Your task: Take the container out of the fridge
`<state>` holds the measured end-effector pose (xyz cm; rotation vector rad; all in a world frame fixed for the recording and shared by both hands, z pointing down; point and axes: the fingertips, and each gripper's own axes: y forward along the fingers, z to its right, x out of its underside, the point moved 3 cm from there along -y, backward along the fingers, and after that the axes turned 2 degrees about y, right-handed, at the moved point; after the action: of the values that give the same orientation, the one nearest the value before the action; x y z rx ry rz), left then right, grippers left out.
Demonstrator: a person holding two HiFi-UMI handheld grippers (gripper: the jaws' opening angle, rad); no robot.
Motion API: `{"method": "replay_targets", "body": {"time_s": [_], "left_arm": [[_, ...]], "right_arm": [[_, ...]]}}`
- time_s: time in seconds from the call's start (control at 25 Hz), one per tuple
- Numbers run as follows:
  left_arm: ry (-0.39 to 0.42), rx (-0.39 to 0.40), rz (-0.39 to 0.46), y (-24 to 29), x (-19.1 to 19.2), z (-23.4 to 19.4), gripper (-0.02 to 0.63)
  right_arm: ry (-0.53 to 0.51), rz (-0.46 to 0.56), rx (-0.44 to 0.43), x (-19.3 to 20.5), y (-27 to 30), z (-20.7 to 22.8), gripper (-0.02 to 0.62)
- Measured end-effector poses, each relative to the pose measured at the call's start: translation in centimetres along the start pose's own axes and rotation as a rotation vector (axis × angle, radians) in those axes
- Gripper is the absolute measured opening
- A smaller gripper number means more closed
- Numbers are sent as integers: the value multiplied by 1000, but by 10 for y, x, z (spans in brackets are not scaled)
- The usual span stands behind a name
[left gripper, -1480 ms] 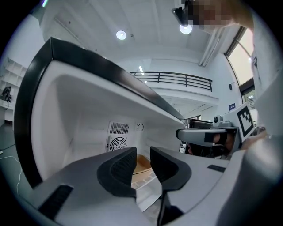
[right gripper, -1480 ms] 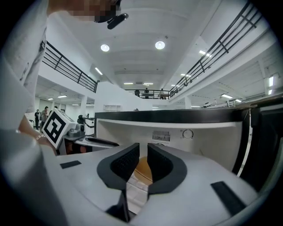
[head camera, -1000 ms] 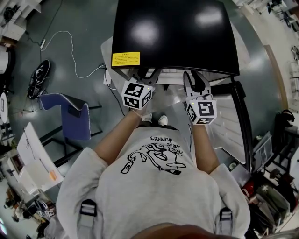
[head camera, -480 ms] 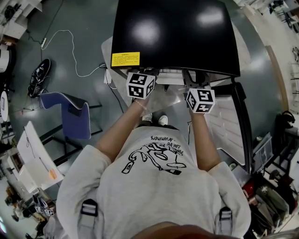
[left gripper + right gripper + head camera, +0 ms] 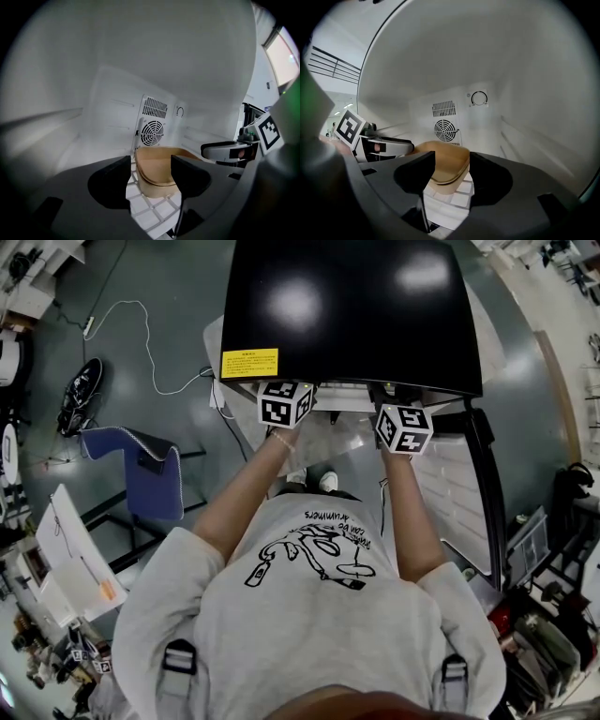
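Note:
A tan, shallow container (image 5: 157, 171) sits on the white wire shelf (image 5: 152, 213) inside the fridge (image 5: 352, 306), close to the back wall. My left gripper (image 5: 150, 180) reaches in from the left, its jaws opening, with the container's near edge showing in the gap beyond them, untouched. My right gripper (image 5: 450, 177) comes in from the right, jaws also opening, and the container (image 5: 445, 166) lies just ahead of them. In the head view only the two marker cubes (image 5: 286, 401) (image 5: 404, 427) show; the fridge's black top hides the jaws.
A round fan grille (image 5: 153, 132) sits in the fridge's back wall. The fridge door (image 5: 459, 493) stands open at the right. On the floor to the left are a blue chair (image 5: 141, 470) and a white cable (image 5: 141, 334).
Both grippers have moved forward into the fridge; their jaws, visible outside a second ago, are now hidden under its top. The marker cubes have shifted toward the fridge.

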<state>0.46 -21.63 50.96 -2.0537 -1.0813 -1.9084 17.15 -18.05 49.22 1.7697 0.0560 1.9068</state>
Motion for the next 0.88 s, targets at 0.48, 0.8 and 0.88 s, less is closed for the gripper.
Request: {"method": "replay_targets", "body": {"time_s": [0.48,0.8,0.88], "left_arm": [[18,26,-32,15,6,-2,265],[19,31,-33,20,7,2,252],[18,33,-33,19,7,3,249]], "right_arm": [[49,-63,-12,18,19,6,222],[74,-64,-31,21,24,7,222],[84,-63,-35,21,24,7,222]]}}
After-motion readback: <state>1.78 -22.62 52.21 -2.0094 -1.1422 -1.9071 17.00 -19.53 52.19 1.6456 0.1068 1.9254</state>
